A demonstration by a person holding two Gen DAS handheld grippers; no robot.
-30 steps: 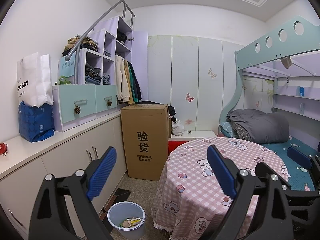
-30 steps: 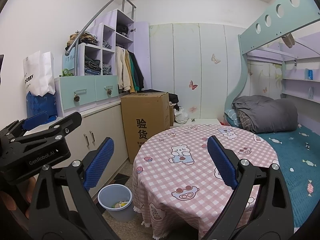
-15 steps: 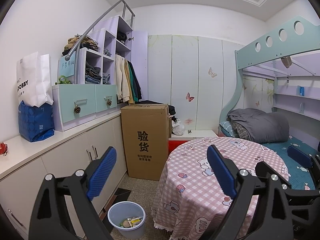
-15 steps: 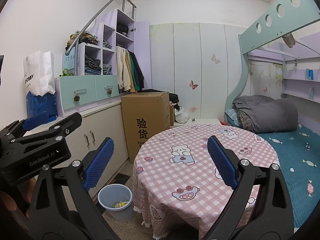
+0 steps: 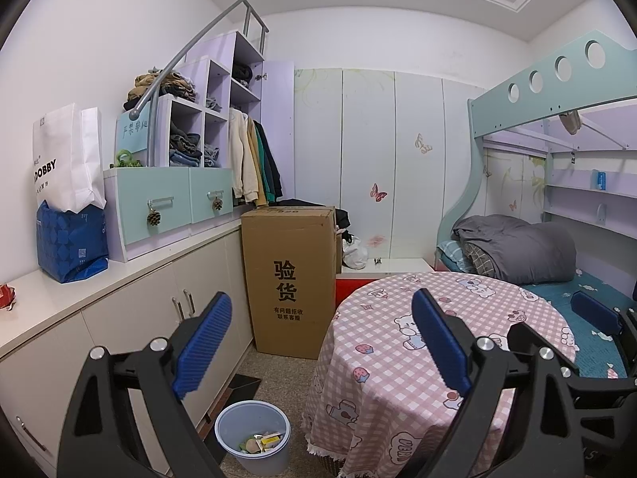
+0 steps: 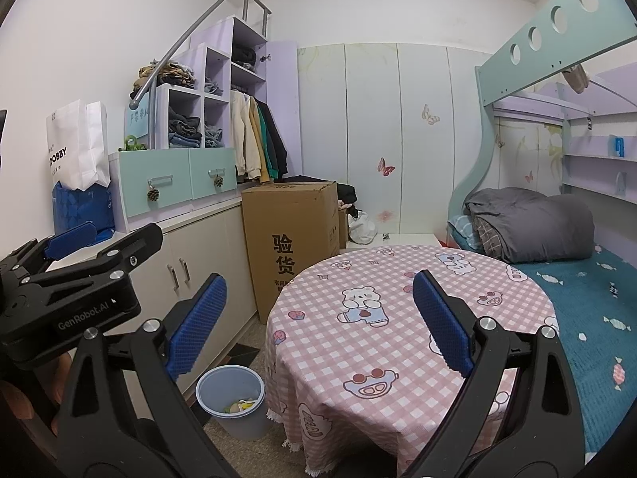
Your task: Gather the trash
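A pale blue-grey waste bin (image 5: 262,464) (image 6: 239,427) stands on the floor between the low cabinets and a round table, with several scraps of trash (image 5: 260,443) (image 6: 239,406) inside it. The table (image 5: 378,342) (image 6: 358,354) wears a pink checked cloth with bear prints. My left gripper (image 5: 321,318) is held open above the table's left edge, with nothing between its blue pads. My right gripper (image 6: 318,298) hangs open and empty over the table top. In the right wrist view the left gripper's black body (image 6: 79,279) sits at the left, with a hand (image 6: 24,394) beneath it.
White cabinets (image 5: 159,318) run along the left wall, with bags and a red scrap (image 5: 6,296) on the counter. A tall cardboard box (image 5: 290,279) stands behind the bin. A bunk bed (image 5: 557,275) borders the table on the right. The floor strip by the bin is narrow.
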